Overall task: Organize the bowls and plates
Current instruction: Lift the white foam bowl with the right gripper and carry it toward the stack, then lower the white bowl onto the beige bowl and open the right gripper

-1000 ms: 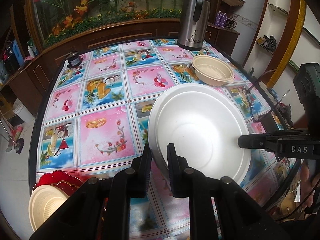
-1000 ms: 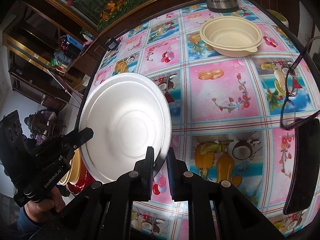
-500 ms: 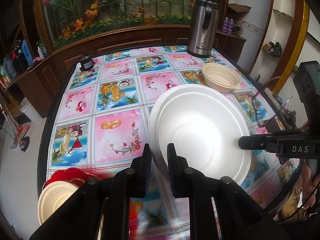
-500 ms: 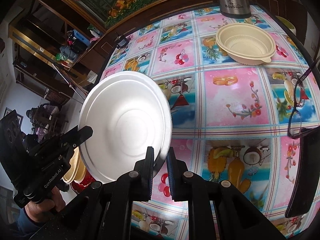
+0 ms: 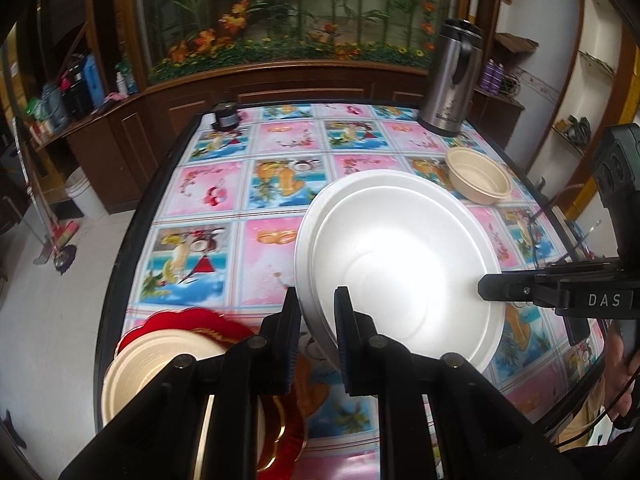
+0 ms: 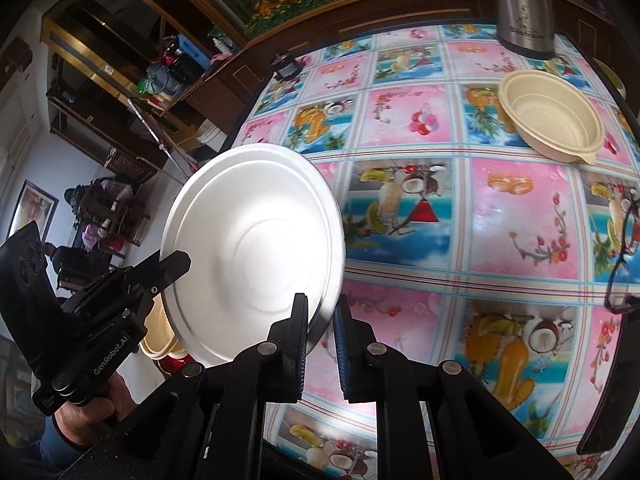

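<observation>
A large white plate [image 5: 400, 264] with a doubled rim is held tilted above the patterned tablecloth. My left gripper [image 5: 318, 320] is shut on its near-left rim. My right gripper [image 6: 322, 320] is shut on the opposite rim, and its tip shows at the plate's right edge [image 5: 486, 286] in the left wrist view. The same plate [image 6: 256, 256] fills the left of the right wrist view, with the left gripper [image 6: 180, 264] clamped on its far edge. A cream bowl [image 5: 160, 364] sits on a red plate [image 5: 192, 320] at the table's near-left corner. Another cream bowl [image 5: 478, 176] stands at the far right.
A steel thermos jug [image 5: 452, 80] stands at the far right corner, a small black object [image 5: 225, 115] at the far left edge. Spectacles [image 6: 624, 256] and a dark flat device [image 6: 612, 400] lie along the right edge. A wooden cabinet with flowers is behind the table.
Both grippers have carried the white plate together, slightly up and toward the near-left corner. The red plate with its cream bowl now shows larger under the left gripper. Both grips are unchanged.
</observation>
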### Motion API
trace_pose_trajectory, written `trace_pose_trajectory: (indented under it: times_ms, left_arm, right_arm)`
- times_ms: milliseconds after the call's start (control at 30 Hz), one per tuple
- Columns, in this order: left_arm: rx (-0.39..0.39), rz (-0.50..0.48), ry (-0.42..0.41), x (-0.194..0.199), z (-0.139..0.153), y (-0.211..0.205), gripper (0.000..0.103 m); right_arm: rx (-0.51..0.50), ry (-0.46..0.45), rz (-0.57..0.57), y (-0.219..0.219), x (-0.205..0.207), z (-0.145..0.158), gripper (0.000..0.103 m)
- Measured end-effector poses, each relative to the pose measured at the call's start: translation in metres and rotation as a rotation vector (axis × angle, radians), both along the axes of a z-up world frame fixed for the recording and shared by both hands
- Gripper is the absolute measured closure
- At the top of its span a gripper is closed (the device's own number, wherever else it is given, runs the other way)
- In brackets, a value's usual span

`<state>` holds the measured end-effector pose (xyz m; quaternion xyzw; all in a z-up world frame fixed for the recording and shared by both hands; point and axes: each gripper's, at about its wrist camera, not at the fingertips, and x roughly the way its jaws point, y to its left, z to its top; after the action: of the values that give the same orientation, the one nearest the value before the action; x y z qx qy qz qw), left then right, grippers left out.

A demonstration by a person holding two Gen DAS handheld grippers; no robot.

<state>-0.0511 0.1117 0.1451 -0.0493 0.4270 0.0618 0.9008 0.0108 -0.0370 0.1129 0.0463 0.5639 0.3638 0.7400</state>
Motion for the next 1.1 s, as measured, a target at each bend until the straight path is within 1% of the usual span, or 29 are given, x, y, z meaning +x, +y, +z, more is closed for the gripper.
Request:
trace_pose_trajectory:
  times_ms: [233, 433, 567, 800, 933, 1100]
  left_arm:
    - [-0.006, 0.085, -0.013, -0.022, 0.007, 0.027, 0.088]
    - [-0.033, 0.174, -0.019, -0.053, 0.010, 0.059, 0.088]
    - [-0.058, 0.252, -0.004, -0.079, 0.002, 0.083, 0.088]
    - [-0.111, 0.371, 0.030, -0.113, -0.019, 0.115, 0.088]
    - [-0.133, 0.410, 0.034, -0.125, -0.025, 0.123, 0.088]
    - [-0.148, 0.431, 0.041, -0.133, -0.029, 0.129, 0.088]
  right_arm:
    - [0.005, -0.009, 0.088, 0.034, -0.005, 0.006, 0.089]
    - [0.013, -0.011, 0.180, 0.070, -0.013, 0.011, 0.089]
    - [0.003, -0.013, 0.262, 0.101, -0.027, 0.010, 0.089]
    - [-0.036, 0.016, 0.375, 0.148, -0.054, -0.009, 0.089]
    - [-0.051, 0.036, 0.407, 0.163, -0.061, -0.017, 0.089]
    - [-0.052, 0.038, 0.433, 0.173, -0.066, -0.018, 0.088]
